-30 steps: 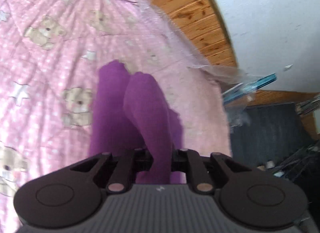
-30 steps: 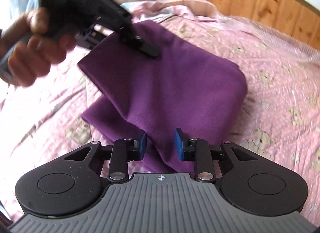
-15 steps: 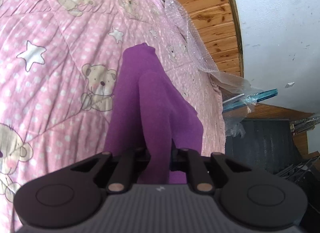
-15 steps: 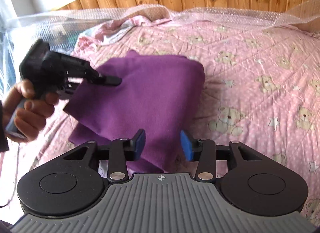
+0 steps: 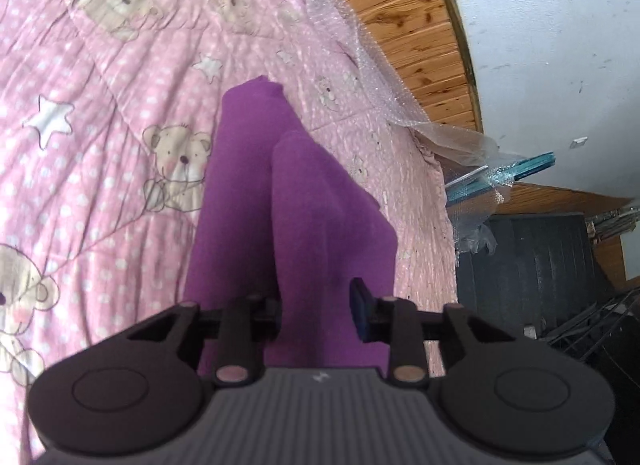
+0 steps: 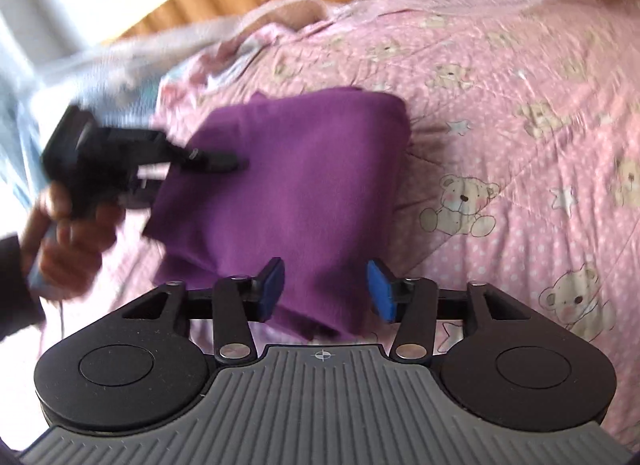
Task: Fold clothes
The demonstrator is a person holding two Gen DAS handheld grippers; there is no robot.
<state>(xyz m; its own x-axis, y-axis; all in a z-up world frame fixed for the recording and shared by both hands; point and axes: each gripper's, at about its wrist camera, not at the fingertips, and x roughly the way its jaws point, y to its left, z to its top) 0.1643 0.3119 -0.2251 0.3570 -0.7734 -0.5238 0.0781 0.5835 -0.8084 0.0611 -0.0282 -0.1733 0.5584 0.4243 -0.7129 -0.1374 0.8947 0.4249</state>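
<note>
A folded purple garment lies on the pink teddy-bear bedspread. My right gripper is open, its blue pads either side of the garment's near edge. My left gripper is open, with a fold of the purple garment between its fingers. The left gripper also shows in the right wrist view, held by a hand at the garment's left edge.
A wooden headboard and bubble wrap run along the far side of the bed. Beyond the bed's edge are a dark mat and a white wall.
Both grippers have opened wider. The left one was shut on the garment's fold and has let go. The garment has come down flatter on the bedspread.
</note>
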